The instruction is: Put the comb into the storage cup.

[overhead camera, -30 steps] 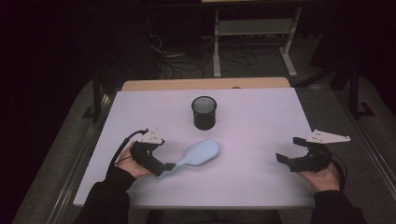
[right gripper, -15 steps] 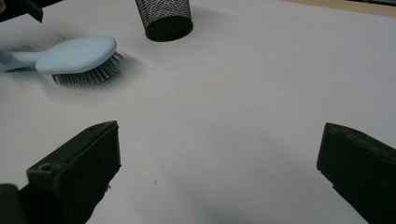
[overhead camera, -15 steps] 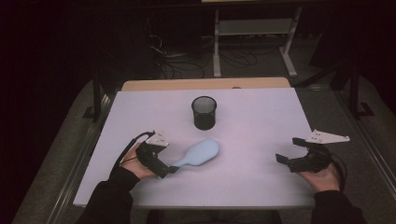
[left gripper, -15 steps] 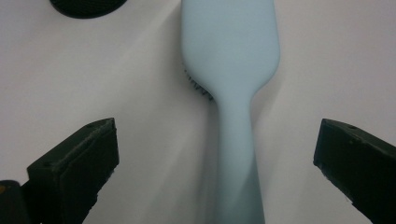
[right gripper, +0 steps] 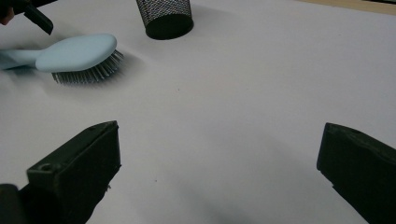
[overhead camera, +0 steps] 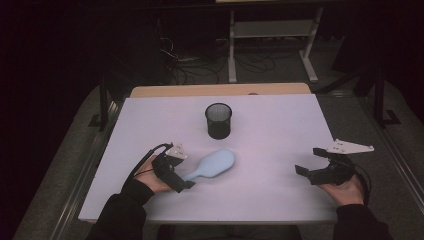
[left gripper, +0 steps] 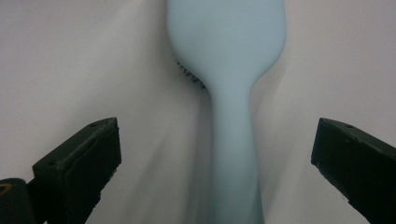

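A pale blue hairbrush (overhead camera: 212, 165) lies bristles-down on the white table (overhead camera: 270, 130), left of centre. Its handle points toward my left gripper (overhead camera: 181, 181). The left gripper view has that handle (left gripper: 233, 154) running straight up between the two wide-apart jaws, so my left gripper (left gripper: 217, 168) is open around it without touching. A black mesh cup (overhead camera: 218, 120) stands upright behind the brush. My right gripper (overhead camera: 307, 162) rests open near the table's right front, with bare table between its jaws. The right gripper view has the hairbrush (right gripper: 77, 55) and the mesh cup (right gripper: 164, 17) far off at upper left.
A wooden board edge (overhead camera: 220, 90) borders the table at the back. Beyond it on the dark floor are cables (overhead camera: 195, 65) and a metal stand (overhead camera: 270, 35). Grey carpet flanks both sides of the table.
My left gripper has slid forward and right along the table, so its open jaws now straddle the brush handle. The brush, the cup and my right gripper have stayed put.
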`<state>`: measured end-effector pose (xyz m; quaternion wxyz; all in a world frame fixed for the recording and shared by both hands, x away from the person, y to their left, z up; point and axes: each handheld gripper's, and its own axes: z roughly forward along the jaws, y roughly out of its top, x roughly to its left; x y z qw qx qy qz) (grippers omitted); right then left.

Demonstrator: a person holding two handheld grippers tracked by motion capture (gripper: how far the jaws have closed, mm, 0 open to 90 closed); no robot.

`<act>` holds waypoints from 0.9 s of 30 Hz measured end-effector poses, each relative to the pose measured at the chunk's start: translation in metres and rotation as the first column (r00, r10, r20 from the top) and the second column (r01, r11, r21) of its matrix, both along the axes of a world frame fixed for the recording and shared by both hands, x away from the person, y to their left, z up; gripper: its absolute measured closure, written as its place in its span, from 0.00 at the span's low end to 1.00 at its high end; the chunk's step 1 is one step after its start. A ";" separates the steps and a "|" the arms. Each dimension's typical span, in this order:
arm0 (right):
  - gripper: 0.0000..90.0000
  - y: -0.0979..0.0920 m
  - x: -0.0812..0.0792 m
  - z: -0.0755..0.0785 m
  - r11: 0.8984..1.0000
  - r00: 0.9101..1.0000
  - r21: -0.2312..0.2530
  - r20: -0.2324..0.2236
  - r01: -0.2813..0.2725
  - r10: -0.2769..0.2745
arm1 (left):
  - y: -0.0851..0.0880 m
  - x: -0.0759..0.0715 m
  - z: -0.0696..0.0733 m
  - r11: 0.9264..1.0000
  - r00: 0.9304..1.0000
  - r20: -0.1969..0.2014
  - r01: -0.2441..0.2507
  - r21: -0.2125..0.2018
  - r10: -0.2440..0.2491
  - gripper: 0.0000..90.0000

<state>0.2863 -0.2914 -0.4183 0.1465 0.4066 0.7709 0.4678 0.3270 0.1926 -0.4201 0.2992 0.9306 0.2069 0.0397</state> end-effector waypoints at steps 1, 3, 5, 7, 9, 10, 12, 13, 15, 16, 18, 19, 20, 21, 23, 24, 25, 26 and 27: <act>0.00 0.000 0.000 0.000 1.000 1.000 -0.001 0.000 0.000 0.000 | 0.000 0.000 -0.001 1.000 1.000 -0.002 0.000 0.001 0.000 0.02; 0.00 0.000 0.000 0.000 1.000 1.000 -0.001 0.000 -0.001 0.001 | -0.001 0.000 -0.002 1.000 1.000 -0.005 0.003 0.005 -0.003 0.04; 0.00 0.000 0.000 0.000 1.000 1.000 -0.002 -0.001 0.000 0.000 | -0.001 0.001 -0.002 1.000 1.000 -0.011 0.000 0.005 0.000 0.06; 0.00 0.000 0.000 0.000 1.000 1.000 -0.003 -0.002 -0.001 0.001 | -0.002 0.001 -0.003 1.000 1.000 -0.015 0.000 0.005 0.000 0.08; 0.00 0.000 0.000 0.000 1.000 1.000 -0.003 -0.004 -0.002 0.002 | -0.002 0.002 -0.003 1.000 1.000 -0.016 0.002 0.006 -0.002 0.10; 0.00 0.000 0.000 0.000 1.000 1.000 -0.004 -0.005 -0.003 0.003 | -0.002 0.002 -0.004 1.000 1.000 -0.018 0.002 0.007 -0.002 0.11; 0.00 0.001 0.000 -0.001 1.000 1.000 -0.004 -0.005 -0.003 0.003 | -0.004 0.002 -0.004 1.000 1.000 -0.025 -0.002 -0.003 0.002 0.14; 0.00 0.000 0.000 -0.001 1.000 1.000 -0.005 -0.006 -0.003 0.003 | -0.004 0.003 -0.005 1.000 1.000 -0.026 -0.001 -0.003 0.001 0.15; 0.00 0.000 0.000 0.000 1.000 1.000 -0.005 -0.008 -0.003 0.003 | -0.005 0.003 -0.005 1.000 1.000 -0.026 0.000 0.000 0.000 0.16; 0.00 0.000 0.000 -0.001 1.000 1.000 -0.005 -0.008 -0.004 0.004 | -0.006 0.003 -0.005 1.000 1.000 -0.028 -0.001 0.004 0.001 0.16; 0.00 0.000 0.001 -0.001 1.000 1.000 -0.006 -0.010 -0.004 0.004 | -0.007 0.003 -0.006 1.000 1.000 -0.029 -0.002 0.006 0.002 0.17; 0.00 0.001 0.000 -0.001 1.000 1.000 -0.007 -0.010 -0.004 0.004 | -0.007 0.003 -0.006 1.000 1.000 -0.029 -0.003 0.007 0.003 0.17; 0.00 0.001 0.000 -0.001 1.000 1.000 -0.007 -0.010 -0.005 0.005 | -0.008 0.003 -0.006 1.000 1.000 -0.028 -0.004 0.011 0.005 0.18; 0.00 0.001 0.000 -0.001 1.000 1.000 -0.007 -0.010 -0.005 0.005 | -0.008 0.003 -0.006 1.000 1.000 -0.023 -0.003 0.014 0.004 0.19; 0.00 0.001 0.001 -0.001 1.000 1.000 -0.007 -0.011 -0.004 0.004 | -0.009 0.003 -0.006 1.000 1.000 -0.012 -0.001 0.019 0.001 0.23; 0.00 0.001 0.001 -0.001 1.000 1.000 -0.008 -0.010 -0.004 0.004 | -0.009 0.003 -0.005 1.000 1.000 -0.015 -0.004 0.019 0.004 0.24; 0.00 0.001 0.001 -0.001 1.000 1.000 -0.007 -0.011 -0.003 0.003 | -0.010 0.003 -0.005 1.000 1.000 -0.017 -0.006 0.018 0.006 0.25; 0.00 0.001 0.001 -0.001 1.000 1.000 -0.007 -0.011 -0.003 0.003 | -0.011 0.003 -0.005 1.000 1.000 -0.015 -0.004 0.019 0.004 0.26; 0.00 0.001 0.001 -0.001 1.000 1.000 -0.008 -0.011 -0.004 0.004 | -0.011 0.003 -0.005 1.000 1.000 -0.012 -0.003 0.020 0.003 0.28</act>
